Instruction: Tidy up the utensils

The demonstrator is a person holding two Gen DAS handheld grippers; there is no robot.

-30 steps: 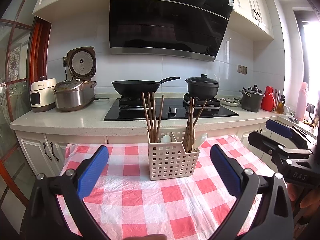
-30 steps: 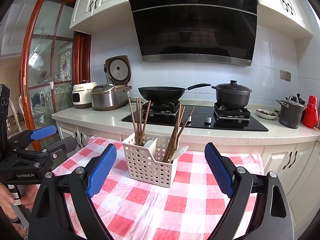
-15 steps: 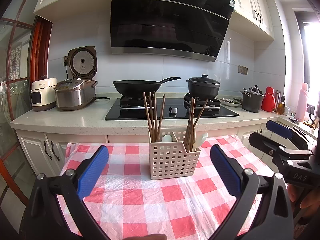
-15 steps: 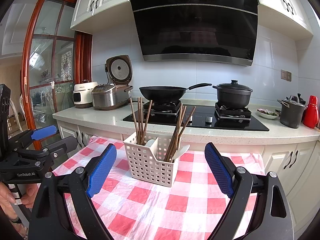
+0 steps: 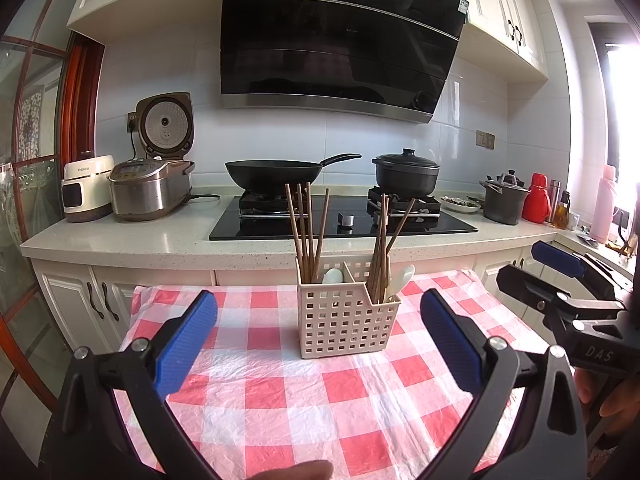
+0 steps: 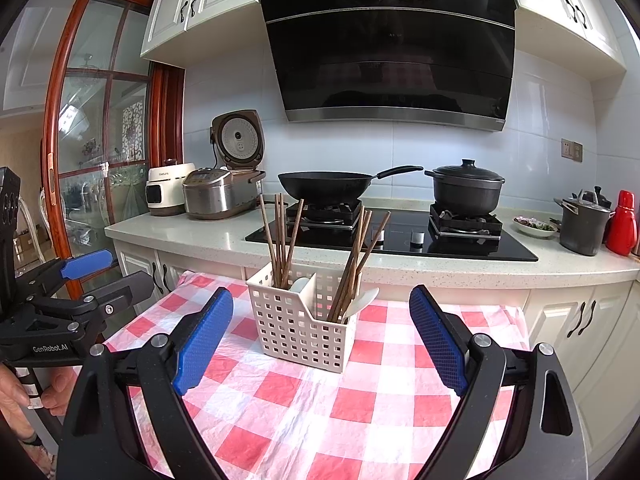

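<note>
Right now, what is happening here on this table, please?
A person holds a two-finger gripper in each hand, aimed at a white slotted caddy on the red-checked tablecloth. The left gripper and right gripper are both open and hold nothing. Both compartments of the caddy hold wooden chopsticks and a white spoon. Nothing is being touched at this moment.

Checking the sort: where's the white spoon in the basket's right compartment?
In the left wrist view the white spoon leans out right of the chopsticks in the basket.

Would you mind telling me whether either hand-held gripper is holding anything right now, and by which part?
Nothing is held: the left hand-held gripper and right hand-held gripper both stand open and empty, short of the utensil basket.
</note>
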